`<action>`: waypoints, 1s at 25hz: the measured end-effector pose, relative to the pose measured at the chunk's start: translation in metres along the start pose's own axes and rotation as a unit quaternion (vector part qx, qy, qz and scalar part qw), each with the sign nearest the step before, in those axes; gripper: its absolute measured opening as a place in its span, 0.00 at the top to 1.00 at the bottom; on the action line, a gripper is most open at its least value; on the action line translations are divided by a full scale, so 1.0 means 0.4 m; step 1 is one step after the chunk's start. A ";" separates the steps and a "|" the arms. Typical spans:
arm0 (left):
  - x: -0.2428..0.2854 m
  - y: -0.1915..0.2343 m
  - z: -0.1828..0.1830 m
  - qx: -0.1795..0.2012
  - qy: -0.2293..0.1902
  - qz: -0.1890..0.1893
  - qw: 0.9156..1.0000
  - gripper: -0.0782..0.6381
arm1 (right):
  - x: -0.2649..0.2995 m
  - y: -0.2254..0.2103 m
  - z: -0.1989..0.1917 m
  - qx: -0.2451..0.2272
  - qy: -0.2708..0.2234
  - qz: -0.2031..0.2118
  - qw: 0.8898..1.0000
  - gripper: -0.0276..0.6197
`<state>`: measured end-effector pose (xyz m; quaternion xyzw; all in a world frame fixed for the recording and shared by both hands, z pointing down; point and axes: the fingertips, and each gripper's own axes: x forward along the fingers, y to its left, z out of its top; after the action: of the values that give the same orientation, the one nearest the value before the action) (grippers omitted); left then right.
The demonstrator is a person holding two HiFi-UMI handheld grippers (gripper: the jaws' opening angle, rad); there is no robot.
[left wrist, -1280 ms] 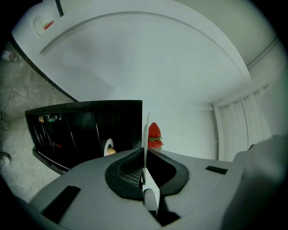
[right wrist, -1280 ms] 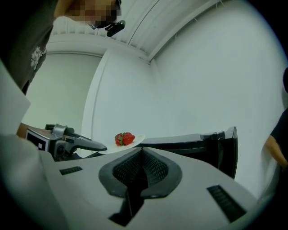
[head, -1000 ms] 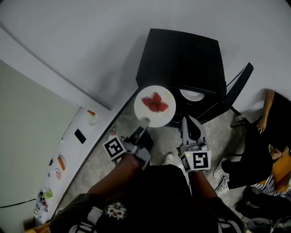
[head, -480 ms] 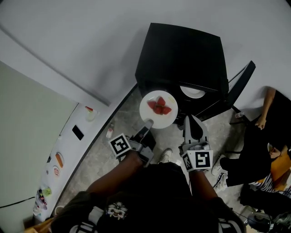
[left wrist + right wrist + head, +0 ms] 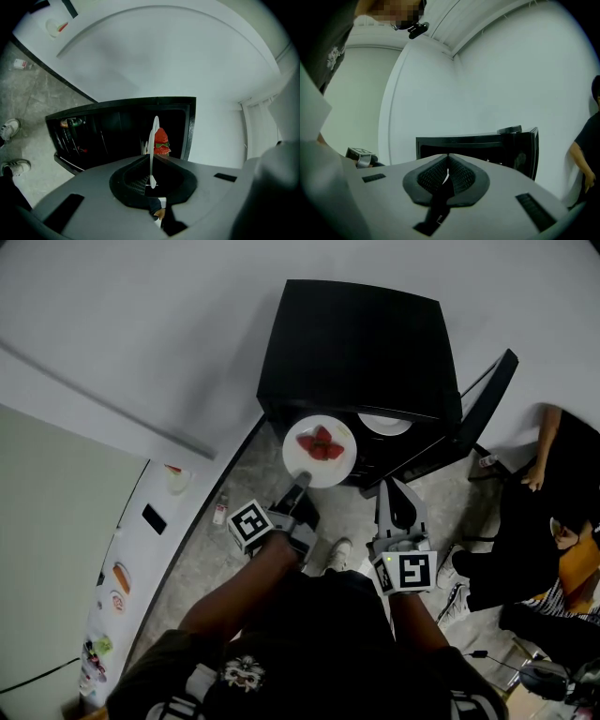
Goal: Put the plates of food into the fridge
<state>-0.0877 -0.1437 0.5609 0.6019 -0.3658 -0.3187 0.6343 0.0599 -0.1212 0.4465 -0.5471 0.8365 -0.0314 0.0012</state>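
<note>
The plate (image 5: 339,465) is pinched by the left gripper (image 5: 301,480) and is now held closer to the fridge (image 5: 361,343) than before. The right gripper (image 5: 395,495) is pressed together, empty.

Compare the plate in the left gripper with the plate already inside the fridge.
The held plate carries red strawberries; what lies on the fridge plate cannot be told. The held plate hangs in front of the open black fridge, its rim pinched by the left gripper; the fridge plate rests inside, ungripped. The held plate shows whole; the fridge plate is half hidden by the fridge's top. Both are round and white.
</note>
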 end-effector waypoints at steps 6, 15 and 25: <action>0.086 0.022 0.021 -0.010 -0.014 0.006 1.000 0.85 | -0.009 -0.019 -0.016 -0.017 0.006 -0.008 1.000 0.92; 0.171 0.059 0.065 -0.016 -0.055 0.016 0.998 0.85 | -0.014 -0.056 -0.035 -0.001 0.020 -0.031 0.999 0.92; 0.263 0.065 0.097 -0.003 -0.085 0.029 0.996 0.85 | -0.047 -0.103 -0.129 0.025 0.060 -0.047 0.997 0.92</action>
<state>-0.0659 -0.2514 0.5955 0.5597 -0.4351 -0.3511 0.6117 0.1035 -0.1177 0.4995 -0.5831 0.8071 -0.0851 -0.0366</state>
